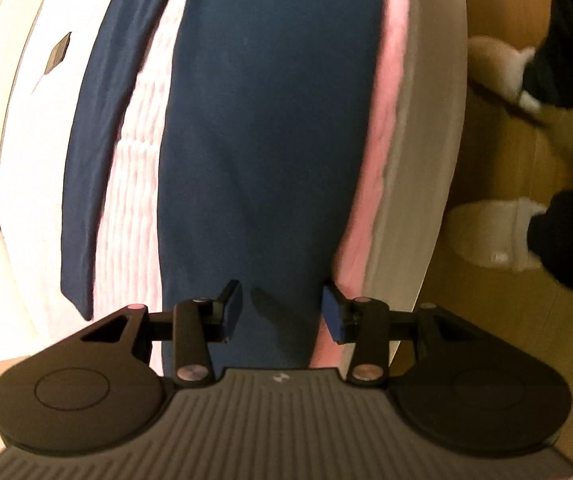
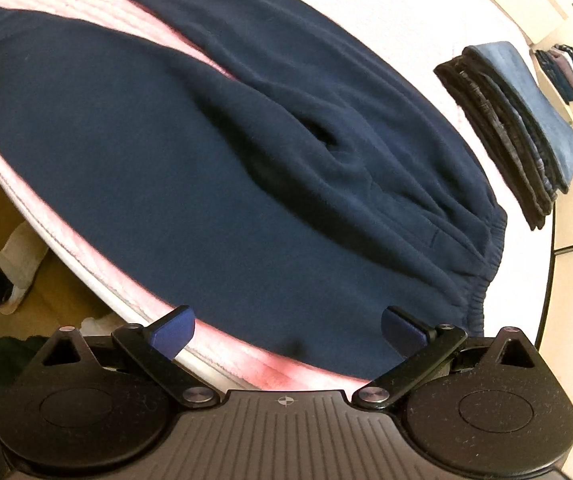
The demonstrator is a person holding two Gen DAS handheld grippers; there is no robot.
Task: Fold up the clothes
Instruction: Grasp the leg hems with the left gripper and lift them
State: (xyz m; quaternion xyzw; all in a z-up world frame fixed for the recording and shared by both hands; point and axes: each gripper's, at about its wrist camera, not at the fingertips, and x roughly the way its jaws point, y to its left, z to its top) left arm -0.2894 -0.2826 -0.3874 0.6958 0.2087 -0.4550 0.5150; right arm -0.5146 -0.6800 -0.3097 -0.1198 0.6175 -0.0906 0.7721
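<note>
The sweatpants [image 2: 214, 168] lie spread flat on the towel [image 2: 46, 4], which lies on the table [image 2: 414, 12]. On the same table, just past the sweatpants' waistband [image 2: 482, 264], sits a stack of folded clothes [image 2: 514, 120], apart from them. The two legs run away from the waistband, with a strip of towel between them.

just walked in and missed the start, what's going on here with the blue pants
A person is folding laundry with a handheld gripper in each hand. A pair of navy fleece sweatpants lies spread on a pink ribbed mat over a white table, legs still apart, not yet folded. The left gripper and the right gripper are both open at the near edge, holding nothing. A stack of folded dark clothes sits beside the waistband.
</note>
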